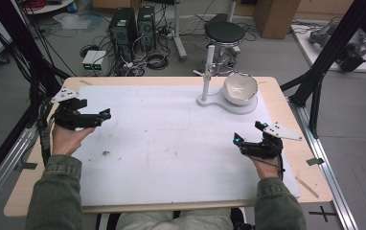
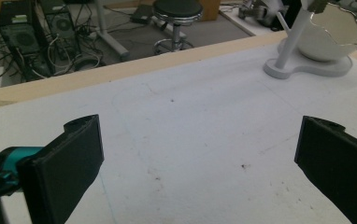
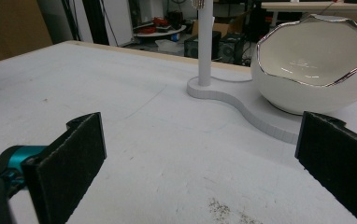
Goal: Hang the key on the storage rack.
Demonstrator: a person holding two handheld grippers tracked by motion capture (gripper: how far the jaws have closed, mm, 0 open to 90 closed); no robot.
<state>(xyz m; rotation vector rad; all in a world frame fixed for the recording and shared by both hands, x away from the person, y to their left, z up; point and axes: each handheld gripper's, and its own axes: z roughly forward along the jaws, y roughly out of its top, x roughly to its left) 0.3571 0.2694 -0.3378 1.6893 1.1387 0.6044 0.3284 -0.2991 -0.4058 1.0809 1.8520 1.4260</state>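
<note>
Bowl (image 1: 240, 88) upright on stand base (image 1: 214, 101), rim upward, left hand-held gripper (image 1: 105, 115) and right hand-held gripper (image 1: 247, 133) wide, empty

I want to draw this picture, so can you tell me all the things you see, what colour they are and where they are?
Bowl: one, white with a shiny wavy rim, on the stand at the far right of the table.
Stand: one, white, flat base with an upright pole, far right of the table.
Mat: one, white with small dark marks, covering most of the table.
Table: one, light wood, under the mat.
Stool: one, black seat, on the floor beyond the table.
Computer towers: two, black, on the floor at the back.
Left gripper: one, black, left side of the mat, open.
Right gripper: one, black, right side, open.
Sleeves: two, green, near edge.
</note>
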